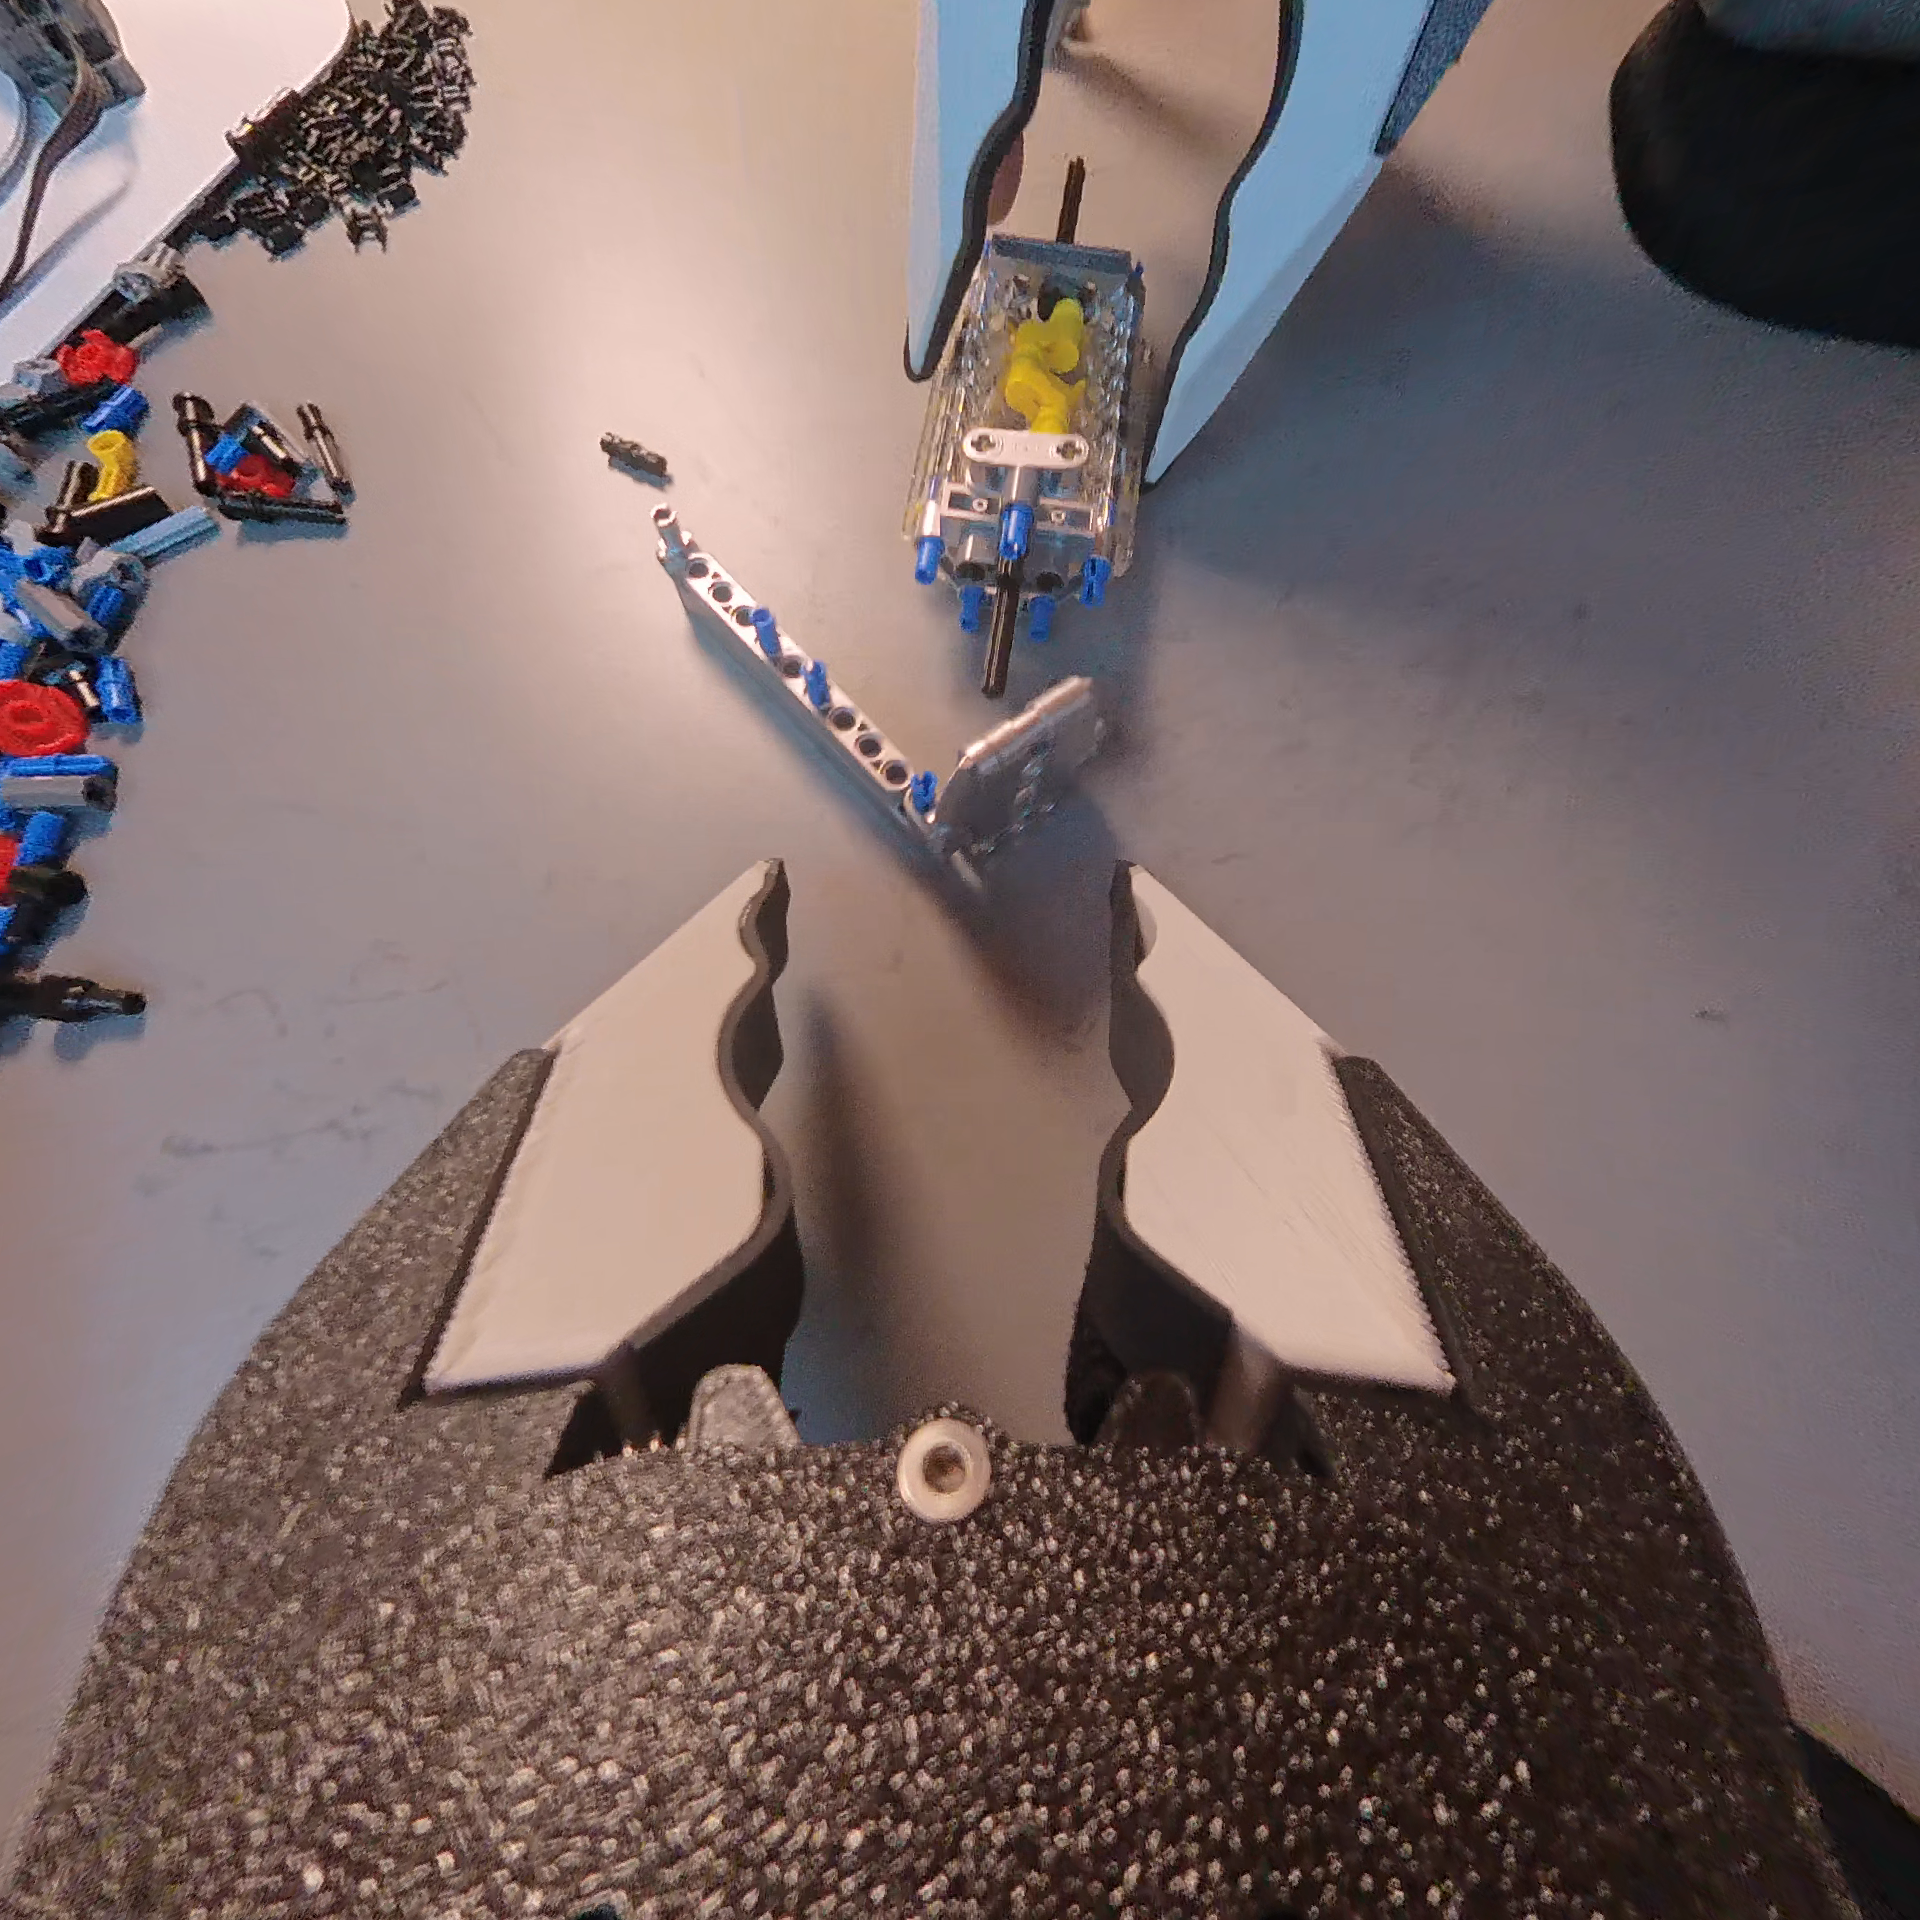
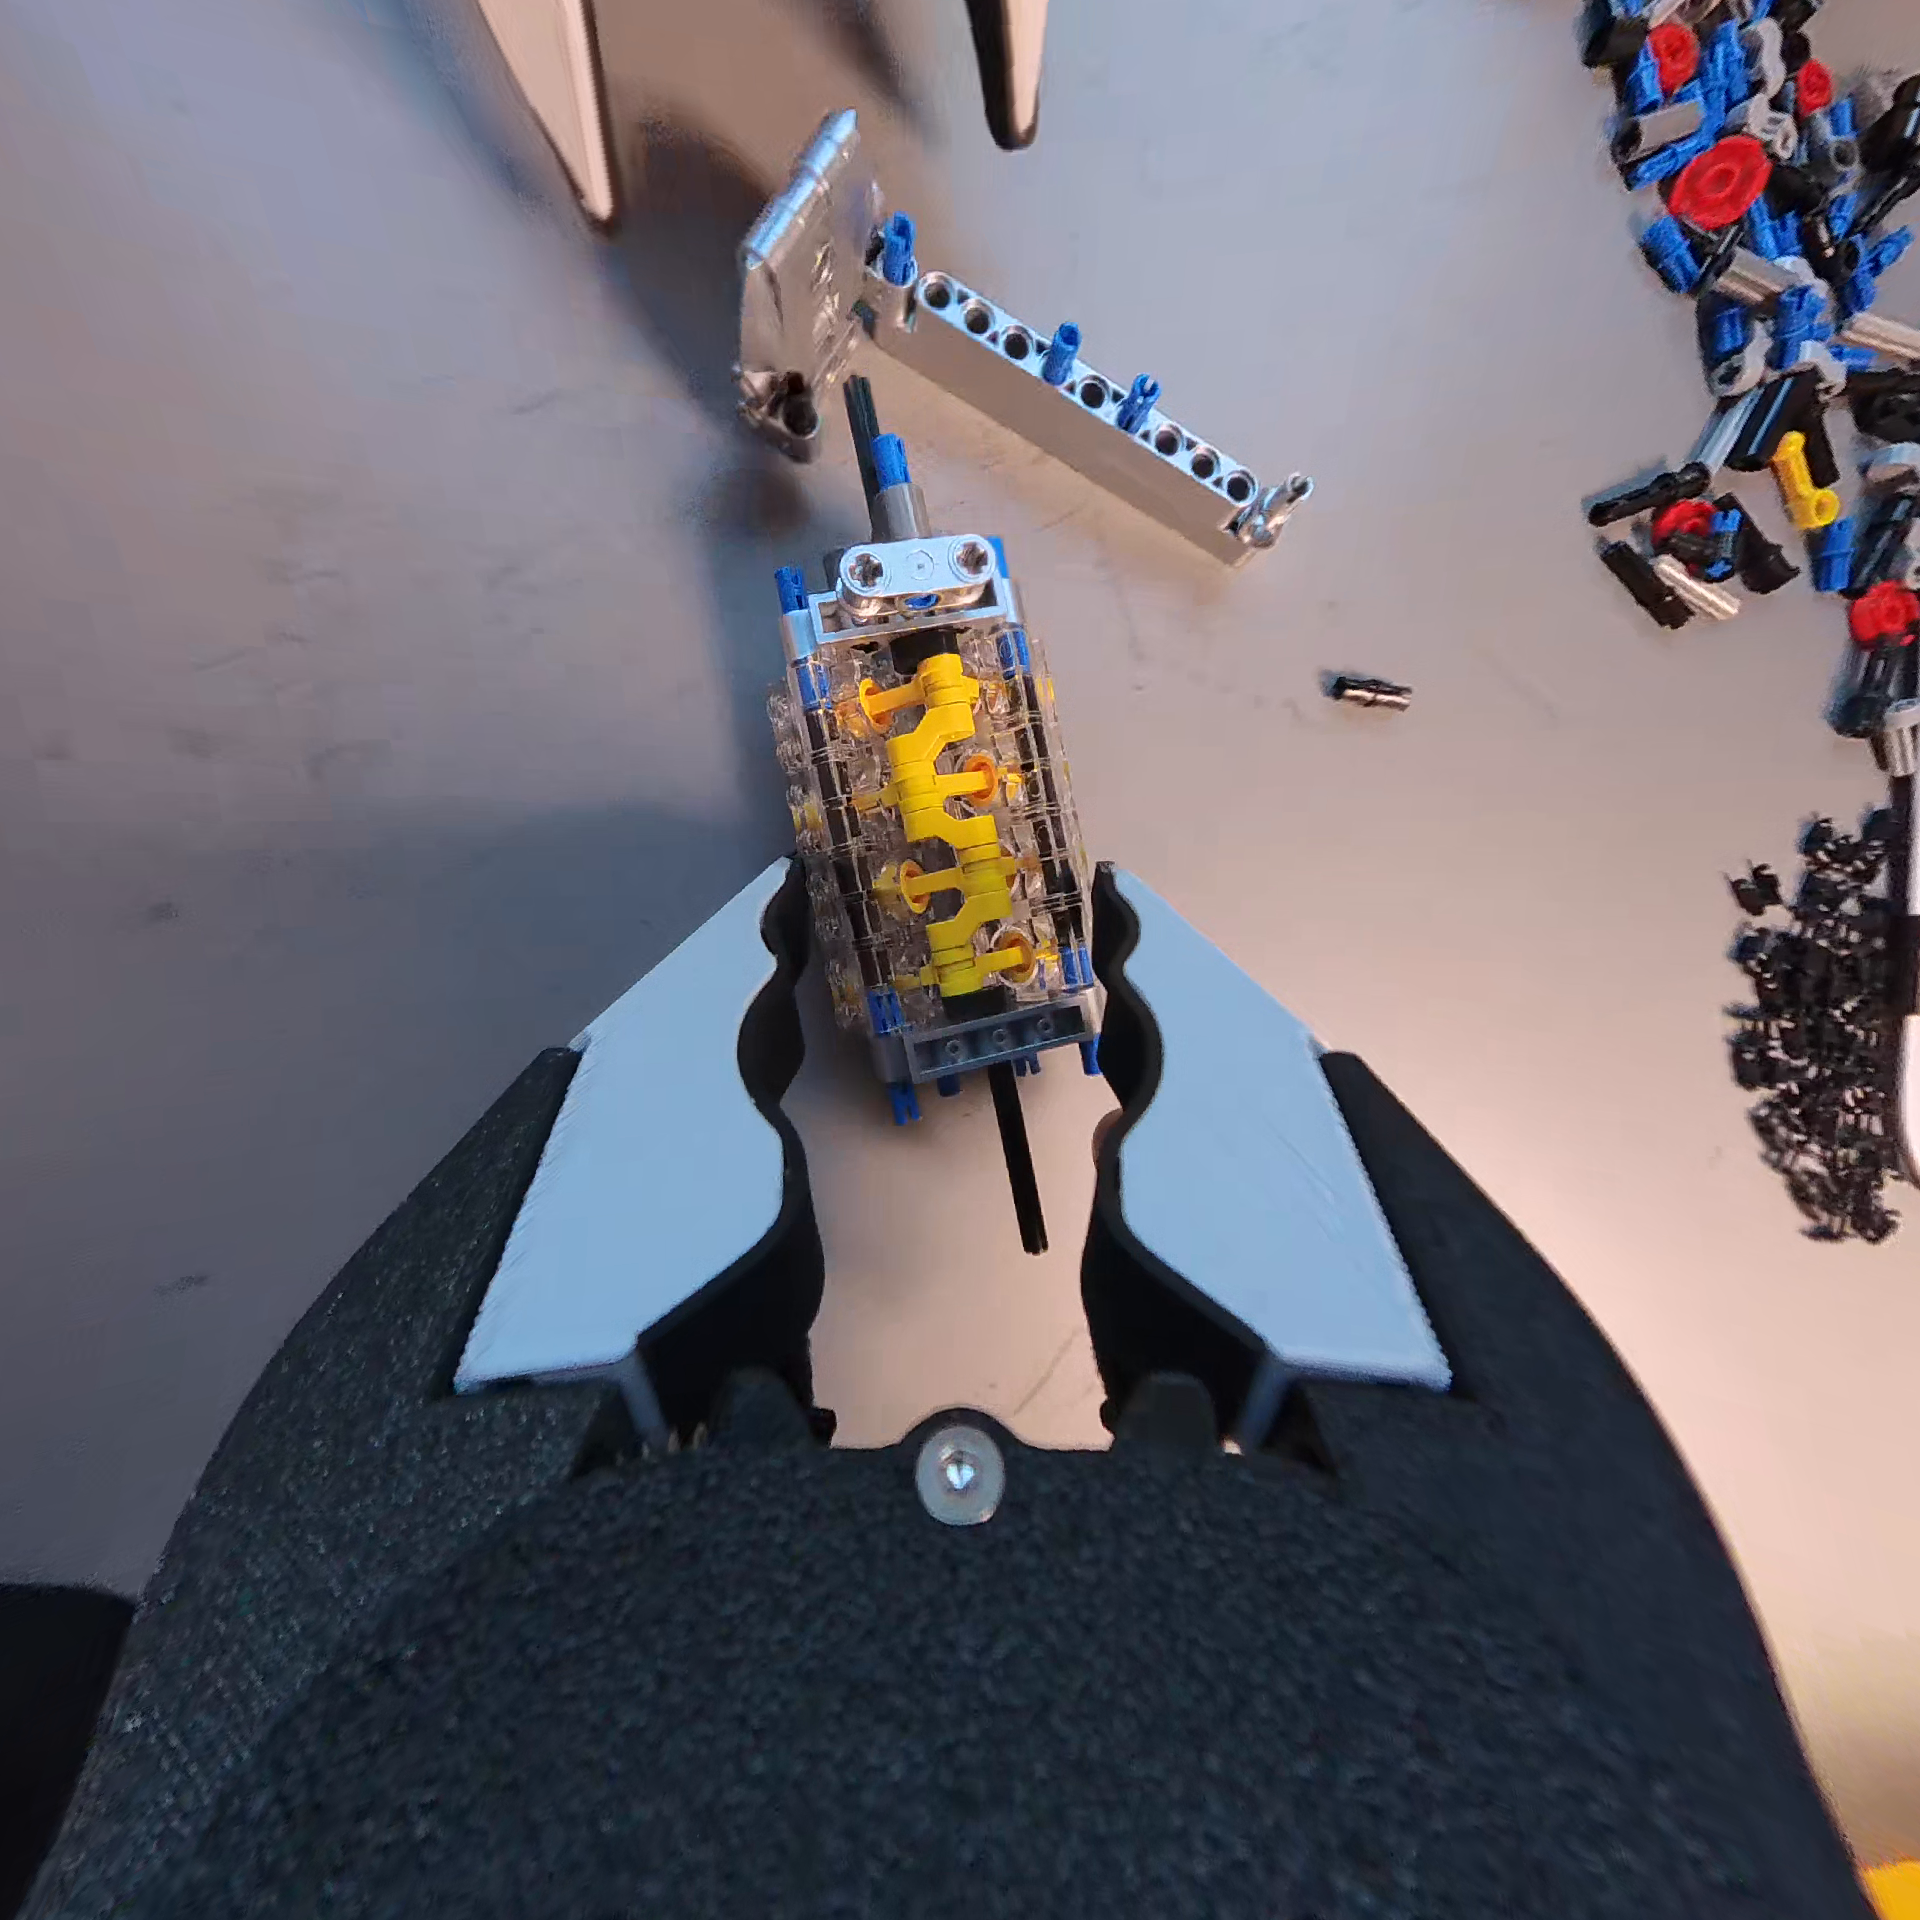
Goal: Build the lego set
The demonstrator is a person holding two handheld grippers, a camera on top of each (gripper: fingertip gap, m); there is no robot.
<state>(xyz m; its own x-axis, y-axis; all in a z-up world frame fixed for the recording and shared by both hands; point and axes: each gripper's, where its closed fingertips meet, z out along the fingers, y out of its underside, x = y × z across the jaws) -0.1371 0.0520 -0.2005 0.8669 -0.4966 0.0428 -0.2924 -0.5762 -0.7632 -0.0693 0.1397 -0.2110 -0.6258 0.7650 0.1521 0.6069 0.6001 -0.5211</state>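
A clear brick engine block with yellow crank parts and a black axle through it lies on the grey table. My right gripper is closed around its rear end, with both pads against its sides. In the left wrist view the block sits between the right gripper's white fingers. A grey holed beam with blue pins, joined to a grey panel, lies just beyond my left gripper. The left gripper is open and empty, just short of the panel. The beam also shows in the right wrist view.
A loose black pin lies near the beam's far end. A heap of black pins and a pile of blue, red and black parts lie at the left, beside a white sheet. A dark object sits far right. Tip to tip, the grippers are about 12 cm apart. About 7 cm separates my right fingertips from the loose black pin. It is also in sight in the right wrist view.
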